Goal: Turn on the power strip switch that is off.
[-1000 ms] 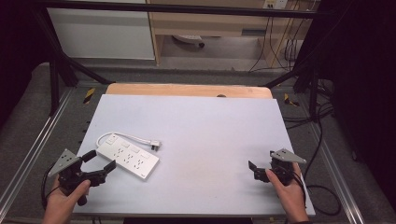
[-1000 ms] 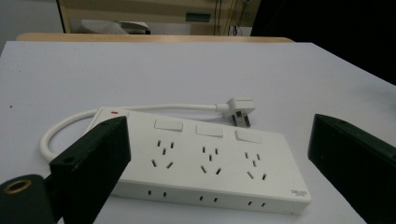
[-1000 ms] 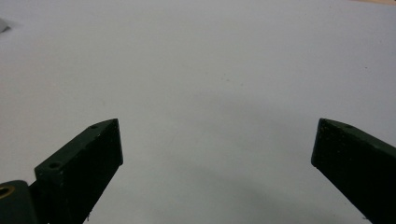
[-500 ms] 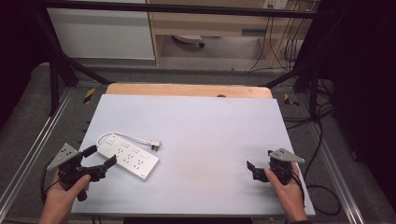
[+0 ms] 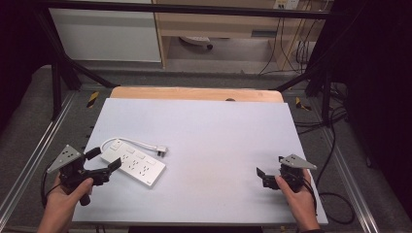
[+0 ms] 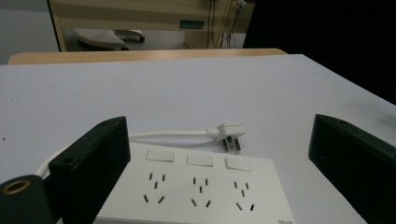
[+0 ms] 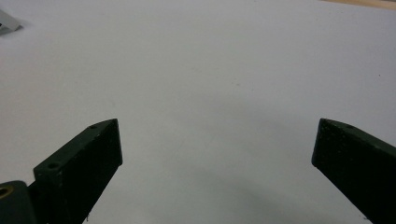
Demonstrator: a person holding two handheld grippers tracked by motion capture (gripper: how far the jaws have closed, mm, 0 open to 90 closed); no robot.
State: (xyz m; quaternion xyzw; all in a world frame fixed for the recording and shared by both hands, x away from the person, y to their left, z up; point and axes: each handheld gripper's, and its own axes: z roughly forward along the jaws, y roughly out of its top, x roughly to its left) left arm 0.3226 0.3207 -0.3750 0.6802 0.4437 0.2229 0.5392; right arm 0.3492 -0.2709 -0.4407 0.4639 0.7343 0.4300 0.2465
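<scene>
A white power strip [image 5: 133, 164] with three switches lies flat on the left part of the table, its short cable curling round to a white plug [image 5: 161, 151] beside it. My left gripper [image 5: 106, 159] is open at the strip's near-left end, one jaw on each side of that end. In the left gripper view the strip [image 6: 196, 184] sits low between the wide-apart jaws of the left gripper [image 6: 218, 149], with the plug [image 6: 229, 133] just beyond. My right gripper [image 5: 262, 177] is open near the front right edge. The right gripper [image 7: 215, 144] has bare tabletop between its jaws.
The pale grey tabletop [image 5: 209, 121] has a wooden strip [image 5: 194, 93] along its far edge. Metal frame rails [image 5: 29, 160] run down both sides. Cables [image 5: 335, 145] trail on the floor at the right. Shelving stands behind the table.
My left gripper has shifted slightly left and its jaws have come a little further over the strip's end. The right gripper has barely moved.
</scene>
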